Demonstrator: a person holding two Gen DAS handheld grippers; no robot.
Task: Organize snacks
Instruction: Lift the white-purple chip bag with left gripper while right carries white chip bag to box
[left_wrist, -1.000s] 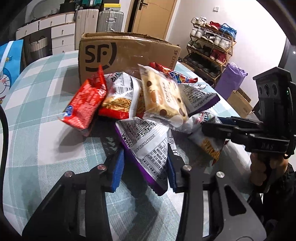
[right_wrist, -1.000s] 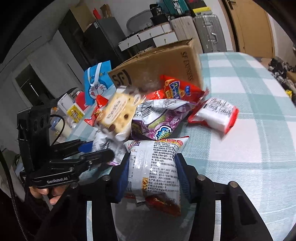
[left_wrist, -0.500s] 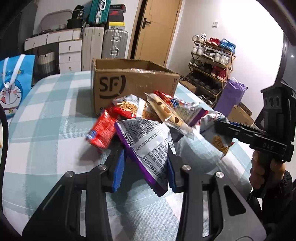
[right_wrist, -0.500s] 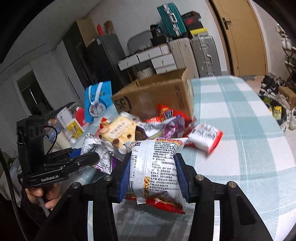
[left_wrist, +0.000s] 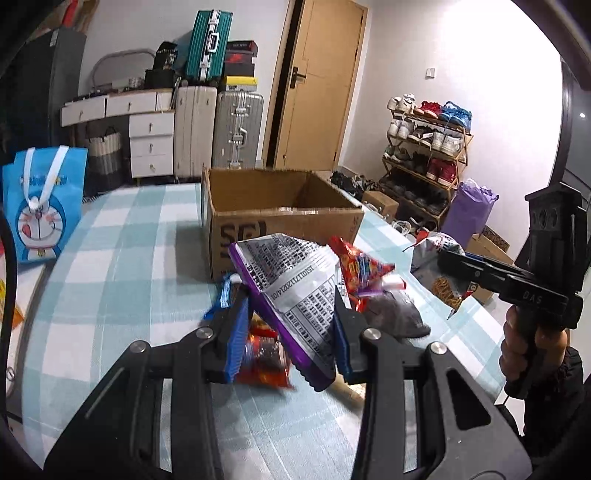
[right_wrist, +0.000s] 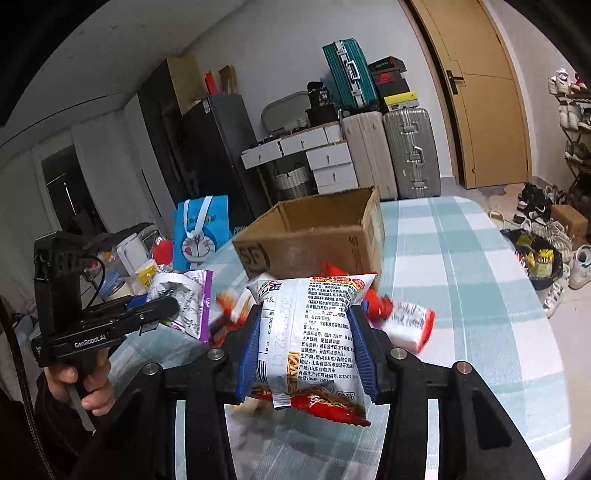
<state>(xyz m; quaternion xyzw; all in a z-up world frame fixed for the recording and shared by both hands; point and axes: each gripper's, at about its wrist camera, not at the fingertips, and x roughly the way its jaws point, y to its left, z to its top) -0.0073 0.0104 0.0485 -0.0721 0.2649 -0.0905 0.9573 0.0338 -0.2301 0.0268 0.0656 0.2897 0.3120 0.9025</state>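
Observation:
My left gripper (left_wrist: 290, 332) is shut on a silver snack bag with a purple edge (left_wrist: 291, 291), held above the table; it also shows in the right wrist view (right_wrist: 192, 299). My right gripper (right_wrist: 304, 350) is shut on a white and red noodle snack bag (right_wrist: 310, 339), held above the table; that bag also shows in the left wrist view (left_wrist: 439, 266). An open SF cardboard box (left_wrist: 280, 218) stands beyond the snack pile; it looks empty inside (right_wrist: 321, 232). Several loose snack bags (left_wrist: 358, 266) lie between the grippers and the box.
A red and white packet (right_wrist: 410, 325) lies right of the pile. A blue Doraemon bag (left_wrist: 40, 203) stands at the table's left edge. The checked tablecloth (right_wrist: 461, 266) stretches to the right. Suitcases, drawers and a shoe rack (left_wrist: 424, 155) stand beyond the table.
Both grippers have risen with their bags, so the pile and the box sit lower and farther off, and the box's inside has come into view. Some loose snacks look blurred with motion.

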